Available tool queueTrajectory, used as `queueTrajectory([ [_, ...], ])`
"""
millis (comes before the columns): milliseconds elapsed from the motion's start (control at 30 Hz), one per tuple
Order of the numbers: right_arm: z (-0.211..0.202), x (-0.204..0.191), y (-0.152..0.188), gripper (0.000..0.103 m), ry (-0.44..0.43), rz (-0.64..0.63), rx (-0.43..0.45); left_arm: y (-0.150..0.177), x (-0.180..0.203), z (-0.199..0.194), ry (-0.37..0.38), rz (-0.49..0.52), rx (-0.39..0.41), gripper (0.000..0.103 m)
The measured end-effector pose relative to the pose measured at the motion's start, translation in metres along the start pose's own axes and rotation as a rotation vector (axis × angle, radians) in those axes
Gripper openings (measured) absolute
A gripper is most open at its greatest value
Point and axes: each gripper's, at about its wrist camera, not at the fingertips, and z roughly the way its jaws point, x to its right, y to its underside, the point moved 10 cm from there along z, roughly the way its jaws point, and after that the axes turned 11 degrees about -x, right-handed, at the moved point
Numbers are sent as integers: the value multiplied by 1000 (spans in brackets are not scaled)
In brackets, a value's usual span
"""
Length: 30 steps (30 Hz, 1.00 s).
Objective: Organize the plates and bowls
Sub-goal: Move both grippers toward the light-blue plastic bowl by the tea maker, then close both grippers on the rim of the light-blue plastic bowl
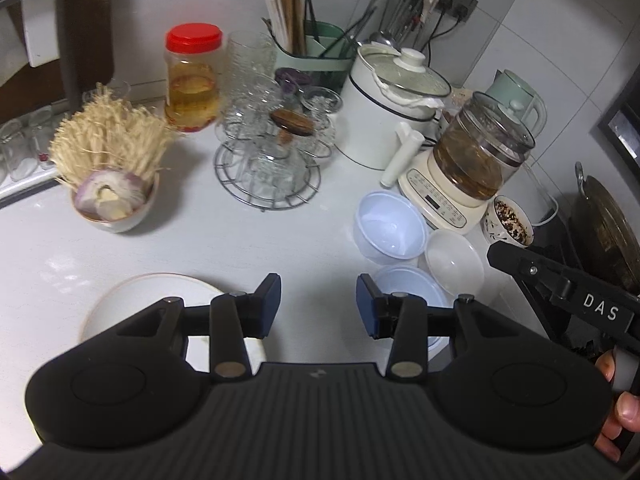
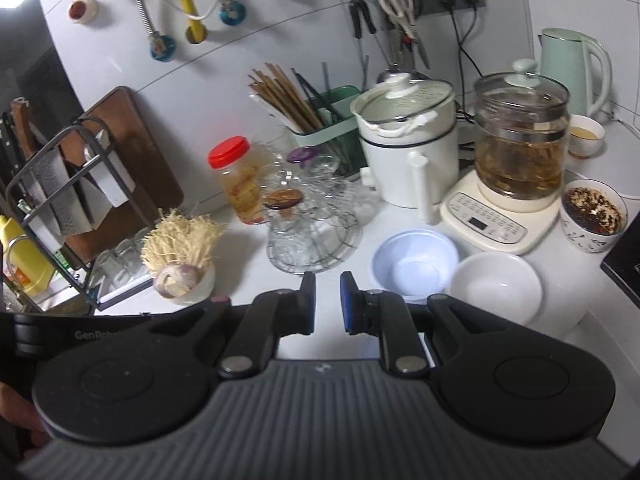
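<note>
A white plate point(image 1: 132, 300) lies on the white counter under my left gripper's left finger. A pale blue bowl point(image 1: 390, 228) stands to the right, with a clear bowl point(image 1: 454, 260) beside it and a third bowl point(image 1: 408, 284) near the right finger. My left gripper point(image 1: 318, 306) is open and empty above the counter. In the right wrist view the blue bowl point(image 2: 414, 264) and a white bowl point(image 2: 496, 286) sit just ahead. My right gripper point(image 2: 327, 302) hovers with a narrow gap between its pads, holding nothing. Its body shows at the right of the left wrist view point(image 1: 560, 284).
A bowl of garlic and dried roots point(image 1: 108, 168), a glass rack point(image 1: 268, 156), a red-lidded jar point(image 1: 194, 76), a white pot point(image 1: 394, 100), a tea kettle on its base point(image 1: 476, 156) and a patterned bowl point(image 1: 512, 220) crowd the back. A dish rack point(image 2: 60, 208) stands left.
</note>
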Motion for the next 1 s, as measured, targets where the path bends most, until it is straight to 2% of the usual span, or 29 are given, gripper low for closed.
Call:
queueTrajectory([
  [233,-1,53,-3,16,12,-33,-34,8,39,34,-3,-63,-30,49],
  [533,-1,101,0,16,-7,-100,-95,19,78,62,-34,-152,-24,49],
  [767,0,115,-5,17,-26,-90,-100,20,85,75,-58,-176,-44,52],
  [1000,9,124,-14,17,-23,-61,-104,-1,82,91,-62,-159,-59,53],
])
